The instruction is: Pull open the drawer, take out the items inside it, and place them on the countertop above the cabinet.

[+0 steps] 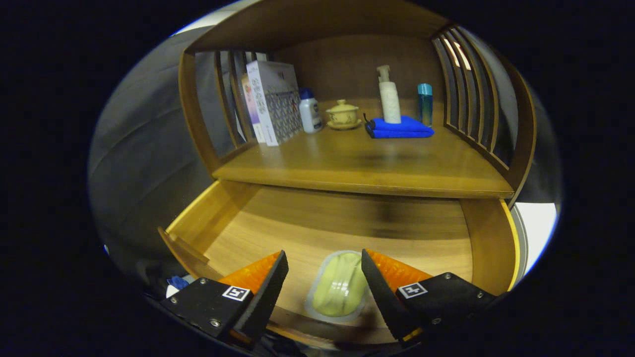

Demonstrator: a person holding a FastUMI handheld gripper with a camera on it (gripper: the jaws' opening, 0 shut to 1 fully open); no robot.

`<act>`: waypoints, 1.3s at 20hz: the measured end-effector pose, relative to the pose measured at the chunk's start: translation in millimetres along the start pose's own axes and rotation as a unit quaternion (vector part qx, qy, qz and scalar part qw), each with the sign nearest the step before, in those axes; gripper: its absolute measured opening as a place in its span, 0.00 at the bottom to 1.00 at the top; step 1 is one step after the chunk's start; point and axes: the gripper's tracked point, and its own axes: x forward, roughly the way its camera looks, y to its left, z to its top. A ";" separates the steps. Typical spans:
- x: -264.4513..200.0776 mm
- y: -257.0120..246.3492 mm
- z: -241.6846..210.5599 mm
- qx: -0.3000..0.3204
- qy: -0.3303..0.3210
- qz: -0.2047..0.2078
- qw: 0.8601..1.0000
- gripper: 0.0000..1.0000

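1. Gripper (pixel 325 277), gripper view: two fingers spread apart and reaching down over the front part of the open drawer. Nothing is pressed between them.
2. Drawer (pixel 208 223): wooden, pulled out below the countertop, its floor of light wood largely bare. Left and right side walls are visible; the back part lies in shadow under the countertop's edge.
3. Packet (pixel 340 285): pale yellow-green, glossy, sealed in a clear wrapper with a lighter rim. It lies flat on the drawer floor near the front, between the two fingers; contact with either finger cannot be told, though the right finger stands just beside its edge.
4. Countertop (pixel 362 166): wooden shelf surface above the drawer, enclosed by slatted side panels on left and right and a plain wooden back.
5. Boxes (pixel 270 101): upright cartons standing at the left rear of the countertop, against the left slats.
6. White bottle (pixel 310 111): small, dark-capped, just beside the boxes on their right.
7. Lidded cup (pixel 342 114): cream-coloured, on a saucer, near the white bottle.
8. Blue cloth (pixel 399 128): folded, lying right of the lidded cup.
9. Pump bottle (pixel 389 96): white, upright on the blue cloth.
10. Teal bottle (pixel 424 103): slim, upright at the cloth's right end, near the right slats.
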 end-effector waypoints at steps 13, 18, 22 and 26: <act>27.4 -16.7 -32.3 0.036 0.107 0.004 0.994 0.55; 26.4 -15.4 -26.4 0.016 0.085 0.012 0.996 0.18; 16.4 -13.9 -12.2 0.005 0.042 0.015 0.999 0.17; -3.1 -15.2 22.2 -0.002 -0.016 0.017 1.000 0.18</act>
